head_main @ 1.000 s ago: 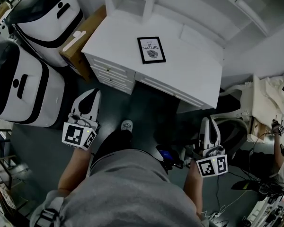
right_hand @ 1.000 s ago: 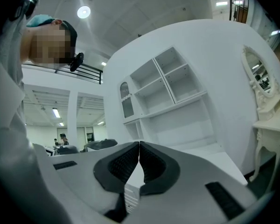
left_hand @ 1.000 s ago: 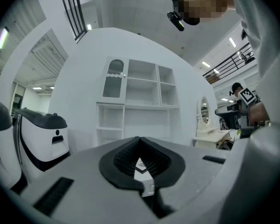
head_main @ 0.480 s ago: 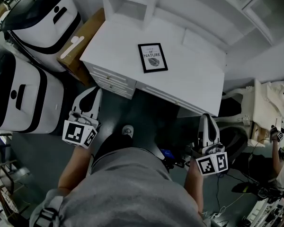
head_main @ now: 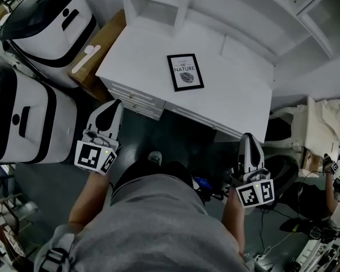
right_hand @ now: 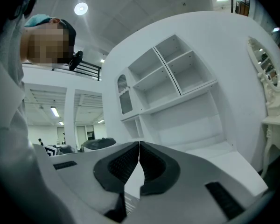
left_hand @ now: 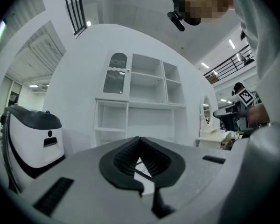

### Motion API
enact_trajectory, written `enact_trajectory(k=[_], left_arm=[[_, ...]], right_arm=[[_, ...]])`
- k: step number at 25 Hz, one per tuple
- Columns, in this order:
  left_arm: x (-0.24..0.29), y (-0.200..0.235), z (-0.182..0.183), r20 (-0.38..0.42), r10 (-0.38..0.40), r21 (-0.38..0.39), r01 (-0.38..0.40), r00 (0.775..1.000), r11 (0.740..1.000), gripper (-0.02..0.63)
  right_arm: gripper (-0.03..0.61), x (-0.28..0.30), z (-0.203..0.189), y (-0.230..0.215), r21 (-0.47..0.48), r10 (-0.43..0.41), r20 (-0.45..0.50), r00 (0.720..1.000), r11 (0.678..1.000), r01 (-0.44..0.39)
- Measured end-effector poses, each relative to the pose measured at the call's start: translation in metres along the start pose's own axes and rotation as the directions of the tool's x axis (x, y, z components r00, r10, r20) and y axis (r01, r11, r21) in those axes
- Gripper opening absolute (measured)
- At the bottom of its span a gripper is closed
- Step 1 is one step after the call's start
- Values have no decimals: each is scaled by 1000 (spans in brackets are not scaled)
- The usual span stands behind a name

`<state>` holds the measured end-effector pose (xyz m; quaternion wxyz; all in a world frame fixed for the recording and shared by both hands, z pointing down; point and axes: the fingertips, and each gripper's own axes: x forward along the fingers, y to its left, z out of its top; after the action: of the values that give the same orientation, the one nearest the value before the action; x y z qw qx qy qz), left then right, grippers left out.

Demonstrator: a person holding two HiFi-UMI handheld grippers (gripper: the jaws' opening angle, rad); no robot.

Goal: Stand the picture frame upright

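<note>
A black picture frame (head_main: 185,72) with a white print lies flat on the white desk (head_main: 238,98), near the middle of the top. My left gripper (head_main: 114,105) hangs shut and empty in front of the desk's left corner, well short of the frame. My right gripper (head_main: 247,137) is shut and empty too, just off the desk's front right edge. In the left gripper view a sliver of the frame (left_hand: 143,168) shows through the gap below the shut gripper tips (left_hand: 139,138). The right gripper view shows its tips (right_hand: 139,143) touching, with the desk top beyond.
Two large white and black machines (head_main: 22,112) stand left of the desk, with a cardboard box (head_main: 96,47) between them and it. White shelving (head_main: 215,10) rises behind the desk. An ornate white table (head_main: 328,123) and another person's hand are at the far right.
The view has shifted slightly, so the desk and frame sit a little lower and to the right. Both grippers have edged closer to the desk's front edge. Their jaws stay shut.
</note>
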<state>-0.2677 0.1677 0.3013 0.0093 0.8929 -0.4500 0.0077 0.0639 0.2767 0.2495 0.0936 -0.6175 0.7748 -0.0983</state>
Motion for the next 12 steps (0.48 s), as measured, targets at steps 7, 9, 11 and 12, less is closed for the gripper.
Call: enact_trajectory(k=[7,9,11,12], left_arm=[[7,2,-5,-3,-11,-2,11,1000,1000,8],[7,1,-6,-5,-14,-5,14,1000,1000,8],[8,0,-8,-12,-17,-8,17,1000,1000,8],[9,0,-10,-15,-16,-9,16,1000,1000,7]], right_arm=[[28,0,1,-8,-26,-53,14,998,998,53],[28,3,-1,-6,-50,-47,-1,999,998,47],[28,7,-3,-1,-85,-31,-17,999,996,29],[28,9,-4,0,-90,-22,-21,1000,996,20]])
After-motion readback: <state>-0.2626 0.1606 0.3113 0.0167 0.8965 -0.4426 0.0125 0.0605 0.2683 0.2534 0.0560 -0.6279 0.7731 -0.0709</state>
